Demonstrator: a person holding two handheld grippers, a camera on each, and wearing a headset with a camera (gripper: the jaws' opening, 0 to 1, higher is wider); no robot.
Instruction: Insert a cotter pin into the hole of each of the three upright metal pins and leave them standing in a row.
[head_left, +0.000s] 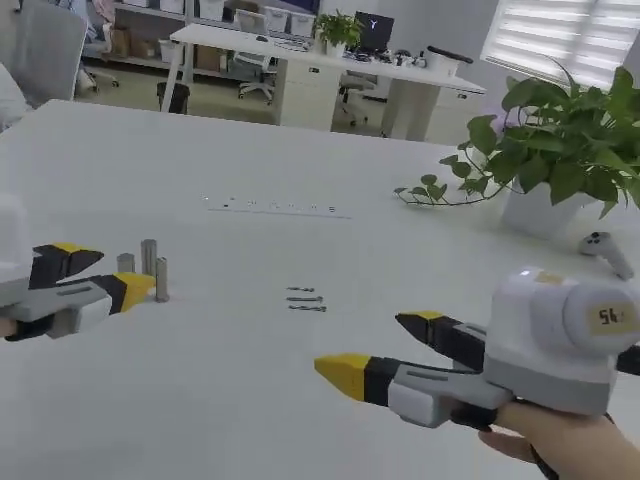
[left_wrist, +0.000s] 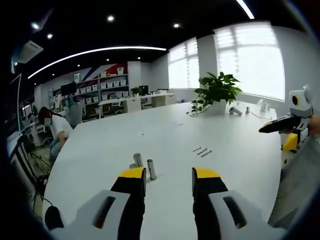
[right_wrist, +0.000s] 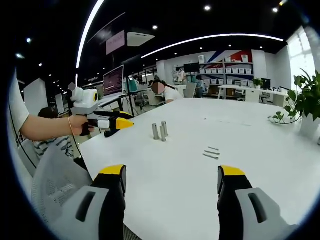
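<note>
Three short grey metal pins (head_left: 148, 268) stand upright in a tight cluster on the white table (head_left: 300, 400), at left in the head view. They also appear as pins (left_wrist: 144, 166) in the left gripper view and pins (right_wrist: 160, 131) in the right gripper view. Three thin cotter pins (head_left: 305, 299) lie side by side near the table's middle; the same cotter pins (left_wrist: 202, 150) and cotter pins (right_wrist: 211, 152) show from each gripper. My left gripper (head_left: 98, 273) is open just left of the upright pins. My right gripper (head_left: 385, 345) is open, nothing held, right of the cotter pins.
A potted leafy plant (head_left: 555, 160) stands at the table's far right, with a white handheld controller (head_left: 606, 252) beside it. Desks, chairs and shelves fill the office behind. A seated person (left_wrist: 56, 131) is beyond the table's far end.
</note>
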